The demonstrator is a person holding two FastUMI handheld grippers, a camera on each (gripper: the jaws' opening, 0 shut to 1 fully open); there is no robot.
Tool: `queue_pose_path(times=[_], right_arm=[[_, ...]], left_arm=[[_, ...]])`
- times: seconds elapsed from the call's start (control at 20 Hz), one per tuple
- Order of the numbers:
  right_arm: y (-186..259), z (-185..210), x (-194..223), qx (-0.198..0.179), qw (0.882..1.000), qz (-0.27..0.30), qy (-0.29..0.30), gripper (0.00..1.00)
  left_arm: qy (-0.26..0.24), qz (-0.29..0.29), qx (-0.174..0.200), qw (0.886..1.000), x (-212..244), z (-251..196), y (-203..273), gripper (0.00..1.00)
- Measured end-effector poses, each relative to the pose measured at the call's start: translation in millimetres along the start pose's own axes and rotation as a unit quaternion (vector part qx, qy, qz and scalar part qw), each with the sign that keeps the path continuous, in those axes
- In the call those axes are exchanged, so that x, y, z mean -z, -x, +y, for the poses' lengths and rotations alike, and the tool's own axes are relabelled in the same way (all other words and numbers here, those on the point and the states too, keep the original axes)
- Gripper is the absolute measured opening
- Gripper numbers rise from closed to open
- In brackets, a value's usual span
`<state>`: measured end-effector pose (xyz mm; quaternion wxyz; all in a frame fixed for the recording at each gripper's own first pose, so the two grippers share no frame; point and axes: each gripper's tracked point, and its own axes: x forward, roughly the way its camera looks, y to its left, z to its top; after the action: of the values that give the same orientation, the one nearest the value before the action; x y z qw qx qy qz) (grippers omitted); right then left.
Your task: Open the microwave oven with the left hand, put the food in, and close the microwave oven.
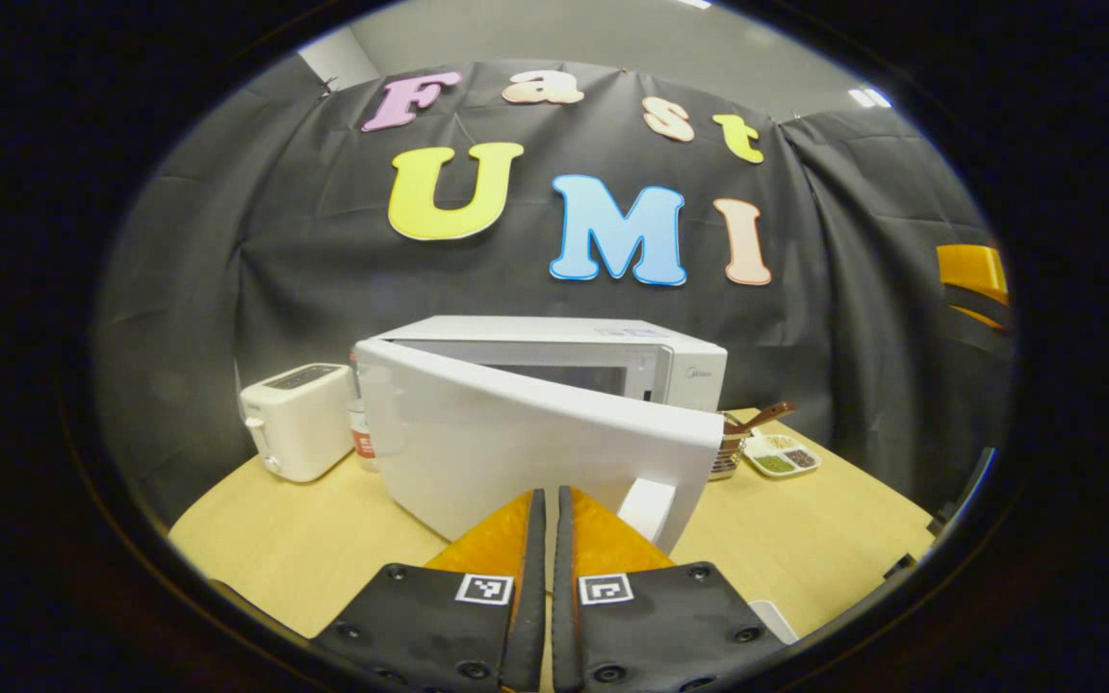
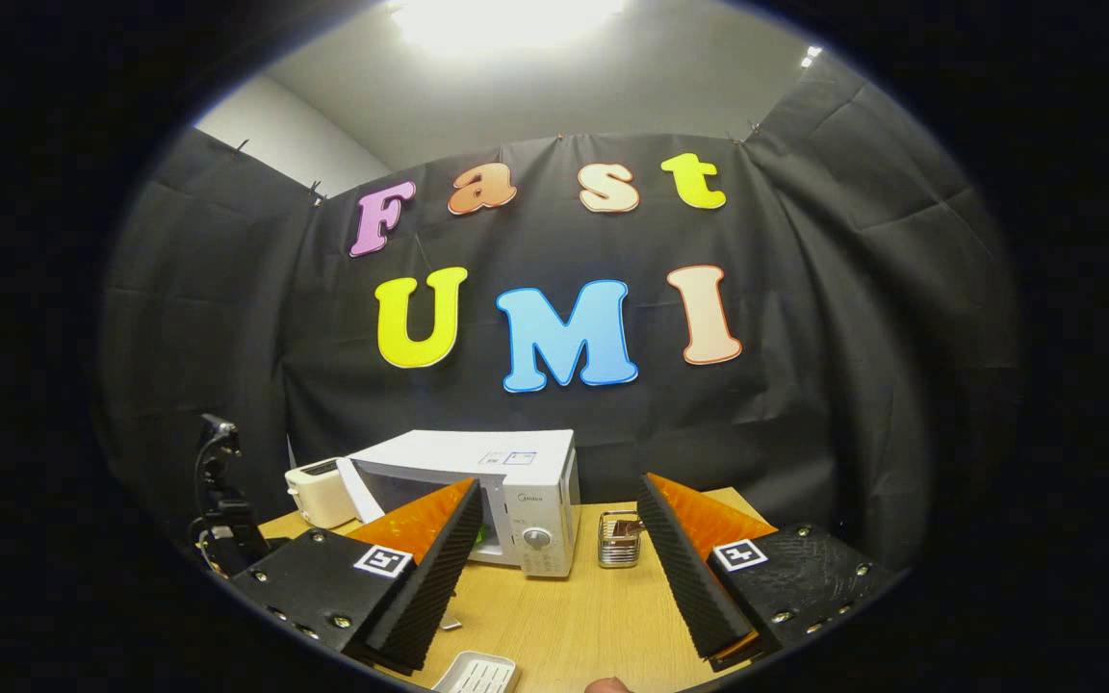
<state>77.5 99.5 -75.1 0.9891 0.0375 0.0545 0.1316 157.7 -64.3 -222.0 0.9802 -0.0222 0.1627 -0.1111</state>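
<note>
Left gripper view: boxy white microwave oven (image 1: 612,361) mid-frame, its white door (image 1: 526,448) swung partly out; left gripper (image 1: 551,510) clenched on nothing just before it. Right gripper (image 2: 554,539) released, spread wide, lower centre (food not identifiable). Risk, as judged: door half-open, likely to block or knock incoming food.

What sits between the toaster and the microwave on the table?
In the left gripper view, a small clear bottle with a red label stands between the toaster and the microwave, partly hidden by the open door.
</note>
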Motion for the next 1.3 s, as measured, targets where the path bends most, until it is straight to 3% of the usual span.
queue_pose_path(times=[0.05, 0.1, 0.15, 0.65, 1.25, 1.3], right_arm=[[0, -2, 3, -0.003, 1.0, 0.001, 0.003, 0.98], [-2, -3, 4, -0.006, 1.0, 0.003, 0.005, 0.98], [-3, -4, 7, -0.011, 1.0, 0.005, 0.007, 0.98], [-14, -31, 25, -0.04, 0.999, 0.03, 0.016, 0.98], [-18, -60, 33, -0.035, 0.998, 0.05, 0.002, 0.98], [-19, -58, 33, -0.037, 0.998, 0.053, 0.0, 0.98]], left_arm=[[0.002, 0.002, 0.001, 1.0, 0, -3, -9, 0.11], [0.006, 0.004, 0.001, 1.0, 0, -5, -17, 0.04], [0.008, 0.007, 0.0, 1.0, -1, -8, -25, 0.11], [-0.009, 0.018, -0.022, 1.0, -10, -25, -101, 0.11], [0.01, 0.038, -0.06, 0.997, -20, -27, -169, 0.11], [0.013, 0.036, -0.059, 0.997, -22, -27, -171, 0.03]])
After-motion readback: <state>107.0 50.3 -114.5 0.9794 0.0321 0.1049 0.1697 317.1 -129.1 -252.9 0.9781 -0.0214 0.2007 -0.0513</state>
